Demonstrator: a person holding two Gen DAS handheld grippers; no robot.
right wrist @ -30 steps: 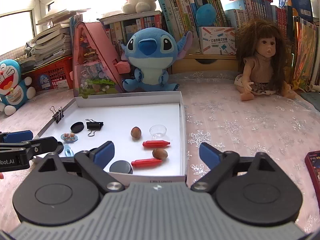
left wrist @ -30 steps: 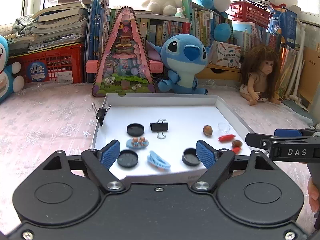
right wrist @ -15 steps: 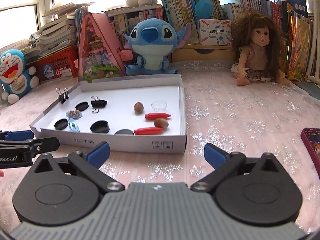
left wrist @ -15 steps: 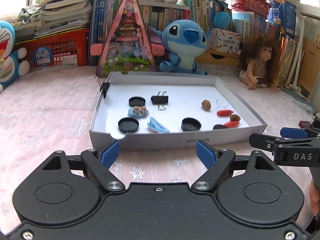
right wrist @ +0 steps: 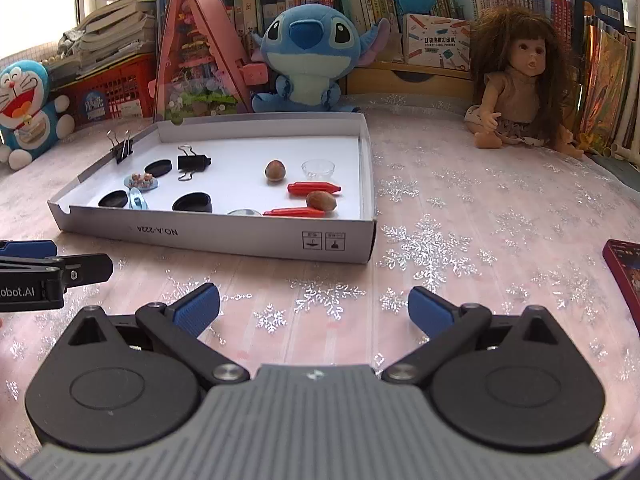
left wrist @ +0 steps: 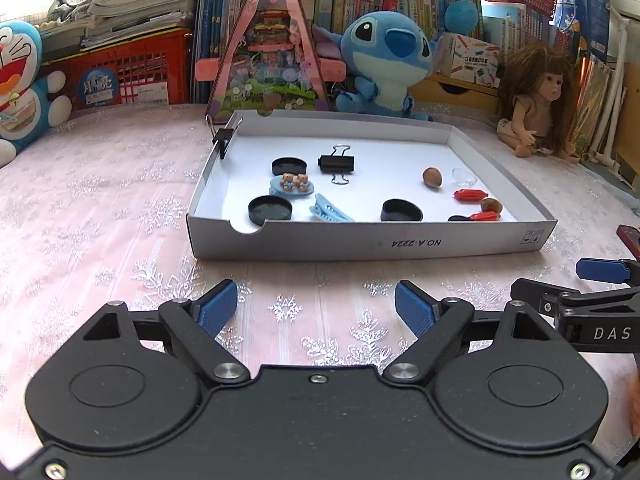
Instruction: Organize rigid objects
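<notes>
A white cardboard tray (left wrist: pixel 360 240) (right wrist: pixel 240 240) lies on the pink snowflake cloth. It holds several black caps (left wrist: pixel 270 209), a black binder clip (left wrist: pixel 337 163), a blue hair clip (left wrist: pixel 330 212), a blue bear trinket (left wrist: pixel 291 184), two nuts (right wrist: pixel 275 170), two red pieces (right wrist: pixel 314 188) and a clear cup (right wrist: pixel 318 168). Another binder clip (left wrist: pixel 222 138) grips the tray's left wall. My left gripper (left wrist: pixel 316 308) is open and empty in front of the tray. My right gripper (right wrist: pixel 314 308) is open and empty in front of the tray.
A Stitch plush (right wrist: pixel 310 56), a pink triangular toy house (left wrist: pixel 270 48), a doll (right wrist: pixel 516 80), a Doraemon plush (left wrist: pixel 20 80), a red basket (left wrist: pixel 124 72) and bookshelves stand behind the tray. A dark red box (right wrist: pixel 624 268) lies at the right edge.
Both grippers have pulled back from above the tray to the cloth in front of it. They stay open and empty. The objects in the tray have not moved.
</notes>
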